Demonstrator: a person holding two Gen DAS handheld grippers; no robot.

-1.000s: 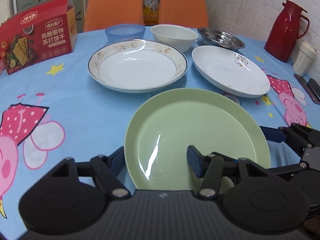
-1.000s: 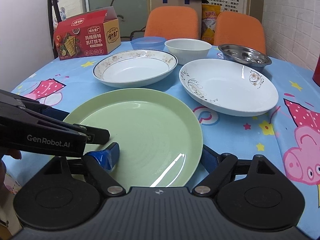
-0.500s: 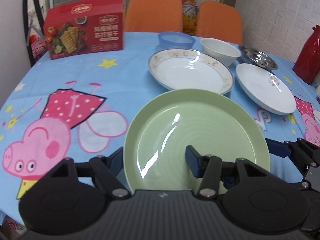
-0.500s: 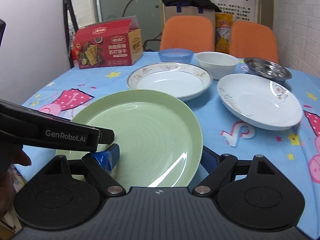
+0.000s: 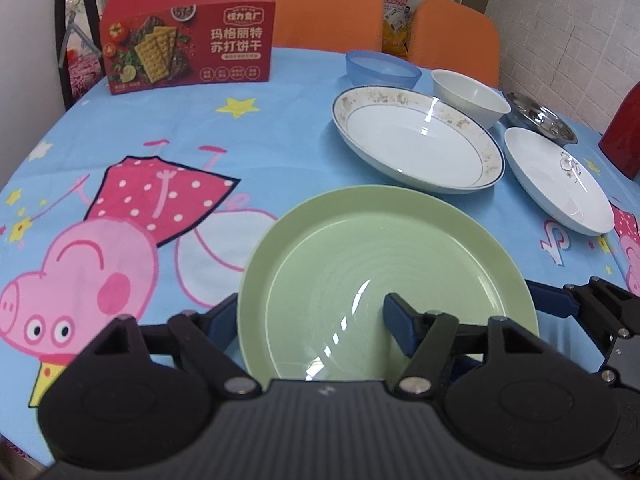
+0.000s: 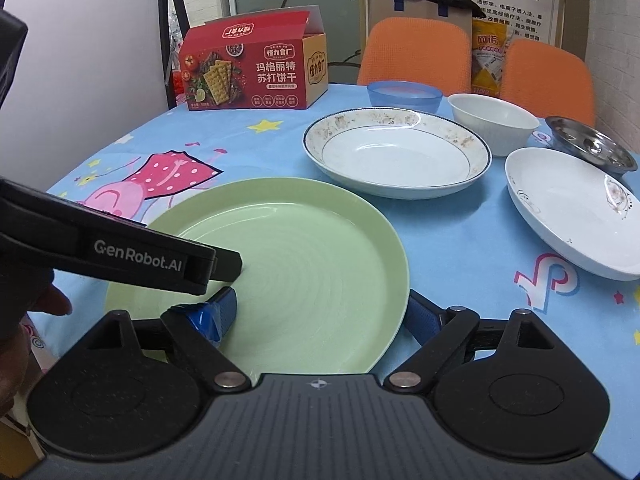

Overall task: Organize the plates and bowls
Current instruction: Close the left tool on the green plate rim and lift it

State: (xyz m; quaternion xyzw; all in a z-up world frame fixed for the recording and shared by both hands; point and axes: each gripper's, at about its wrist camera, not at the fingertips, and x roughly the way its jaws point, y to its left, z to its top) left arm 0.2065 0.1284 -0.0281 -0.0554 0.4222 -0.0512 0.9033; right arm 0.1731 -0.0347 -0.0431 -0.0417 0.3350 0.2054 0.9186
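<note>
A green plate (image 5: 384, 276) (image 6: 288, 268) is held by both grippers over the near left part of the table. My left gripper (image 5: 308, 320) is shut on its near rim, one finger above and one below. My right gripper (image 6: 320, 312) is shut on the same plate's near right rim. A gold-rimmed white plate (image 5: 416, 148) (image 6: 396, 152), a white plate with a flower mark (image 5: 556, 180) (image 6: 572, 208), a blue bowl (image 5: 382, 68) (image 6: 404, 96), a white bowl (image 5: 470, 96) (image 6: 492, 118) and a steel dish (image 5: 540, 116) (image 6: 592, 148) lie beyond.
A red cracker box (image 5: 188, 44) (image 6: 248, 72) stands at the far left of the blue cartoon tablecloth (image 5: 140, 168). A red thermos (image 5: 624, 136) is at the right edge. Two orange chairs (image 6: 416, 52) stand behind the table.
Both grippers have carried the green plate leftward and toward the near left side; the other dishes now sit further right in both views. The grips have not changed.
</note>
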